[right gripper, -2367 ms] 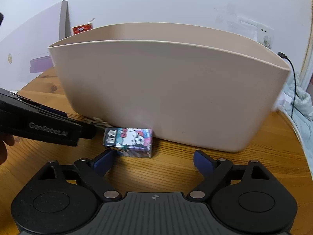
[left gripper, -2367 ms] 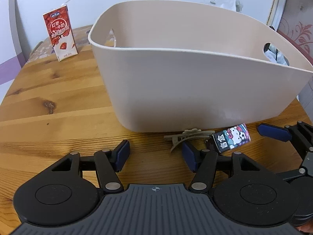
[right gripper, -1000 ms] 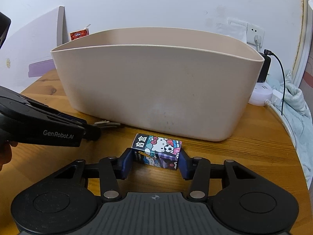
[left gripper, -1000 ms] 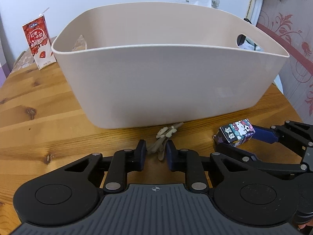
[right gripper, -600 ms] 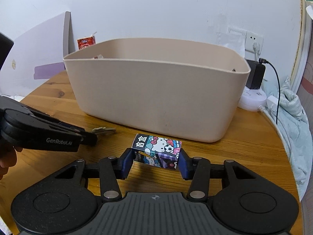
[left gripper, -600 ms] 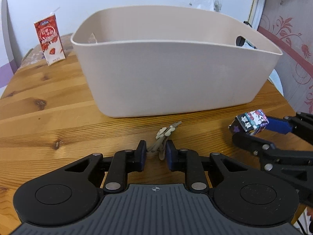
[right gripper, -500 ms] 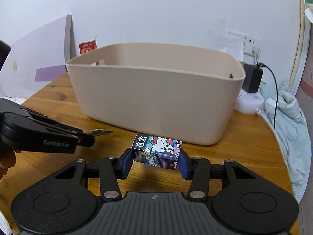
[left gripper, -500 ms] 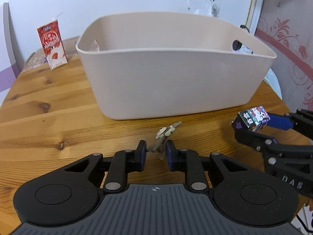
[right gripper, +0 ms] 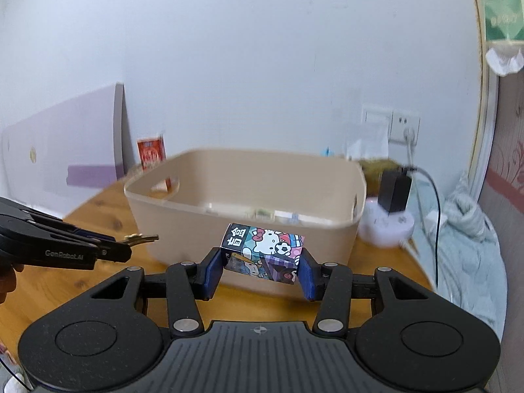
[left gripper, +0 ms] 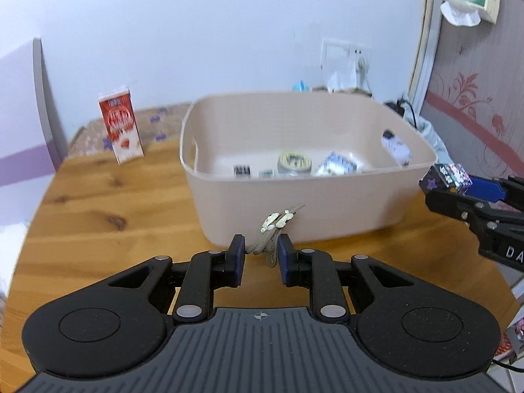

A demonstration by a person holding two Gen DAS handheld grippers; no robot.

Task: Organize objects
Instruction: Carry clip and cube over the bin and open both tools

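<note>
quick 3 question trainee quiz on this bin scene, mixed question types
1. True or false: the left gripper has its jaws shut on a hair clip.
2. What does the right gripper hold?
A. the red milk carton
B. a cartoon-printed box
C. nothing
3. Fill in: the beige bin stands on a ____ table.

Key:
1. true
2. B
3. wooden
</note>
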